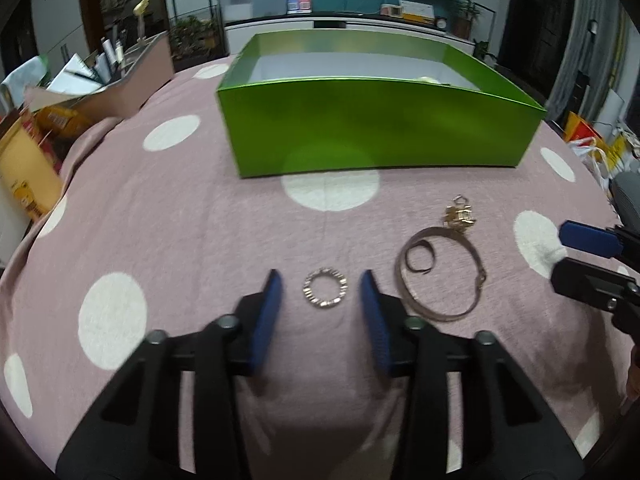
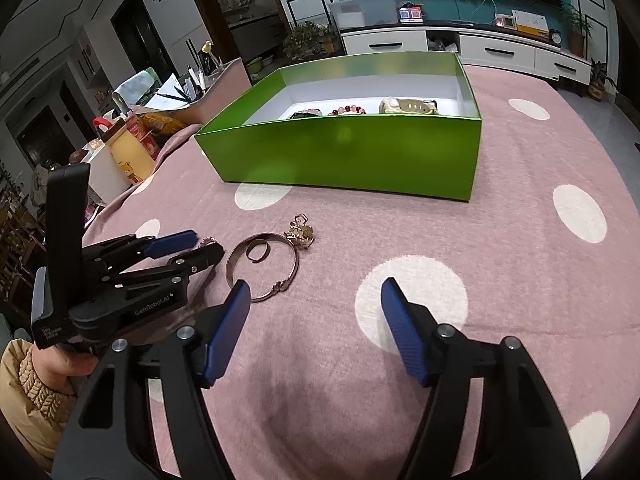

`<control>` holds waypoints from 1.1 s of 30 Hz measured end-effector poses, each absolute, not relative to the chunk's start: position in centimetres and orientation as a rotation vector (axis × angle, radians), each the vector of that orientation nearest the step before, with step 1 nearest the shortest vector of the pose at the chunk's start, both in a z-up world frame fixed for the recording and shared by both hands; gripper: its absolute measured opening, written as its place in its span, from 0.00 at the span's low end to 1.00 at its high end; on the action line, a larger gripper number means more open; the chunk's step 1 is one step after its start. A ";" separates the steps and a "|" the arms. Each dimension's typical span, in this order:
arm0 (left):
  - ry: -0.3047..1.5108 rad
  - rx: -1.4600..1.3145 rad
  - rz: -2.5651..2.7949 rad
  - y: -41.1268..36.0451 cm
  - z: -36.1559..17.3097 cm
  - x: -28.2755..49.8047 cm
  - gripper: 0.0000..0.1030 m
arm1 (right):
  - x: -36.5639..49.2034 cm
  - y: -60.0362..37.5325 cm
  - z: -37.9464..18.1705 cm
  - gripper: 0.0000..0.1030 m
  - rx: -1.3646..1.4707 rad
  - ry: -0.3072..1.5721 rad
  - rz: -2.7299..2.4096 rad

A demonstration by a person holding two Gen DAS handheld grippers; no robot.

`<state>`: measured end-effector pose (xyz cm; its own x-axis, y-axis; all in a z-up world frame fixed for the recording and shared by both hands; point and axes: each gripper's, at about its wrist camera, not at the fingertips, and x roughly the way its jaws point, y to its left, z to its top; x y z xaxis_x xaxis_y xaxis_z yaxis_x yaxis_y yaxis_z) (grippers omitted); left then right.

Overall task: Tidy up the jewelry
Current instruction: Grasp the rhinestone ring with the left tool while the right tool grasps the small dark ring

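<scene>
A sparkly ring (image 1: 323, 305) lies on the pink dotted cloth between the fingertips of my left gripper (image 1: 320, 280), whose blue pads stand apart from it on both sides. Right of it lie a metal bangle (image 1: 444, 315) around a small dark ring (image 1: 408, 260), and a gold clip (image 1: 460, 214). My right gripper (image 2: 315, 286) hovers open over the cloth, its left fingertip beside the bangle (image 2: 229, 265), nothing between its pads. The green box (image 2: 340, 152) behind holds bead bracelets (image 2: 344, 111) and a cream piece (image 2: 404, 106).
A yellow container (image 2: 128, 152), snack bags and a pink box of pens crowd the table's left edge. A hand in a beige sleeve (image 2: 24, 380) holds the left gripper (image 2: 200, 246). The cloth to the right bears only white dots. Bags stand at the far right (image 1: 592, 140).
</scene>
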<state>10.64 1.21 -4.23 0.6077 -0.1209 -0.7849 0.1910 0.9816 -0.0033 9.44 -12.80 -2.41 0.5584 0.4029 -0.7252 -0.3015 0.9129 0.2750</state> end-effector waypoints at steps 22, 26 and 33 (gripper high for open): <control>0.892 -0.016 -0.220 2.9 -3.9 10.2 0.20 | 10.9 -8.0 -2.9 0.35 -0.006 0.895 0.517; 0.886 -0.027 -0.225 3.2 -3.5 10.2 0.20 | 12.0 -6.1 -3.1 0.28 -0.066 0.900 0.528; 0.886 -0.046 -0.236 3.7 -3.5 10.3 0.20 | 13.3 -4.9 -4.0 0.26 -0.119 0.936 0.525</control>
<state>10.33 3.68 -3.52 0.6083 -0.2227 -0.7618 0.1849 0.9732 -0.1368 13.33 -4.91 -4.00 0.4778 0.3786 -0.7927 -0.4797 0.8684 0.1257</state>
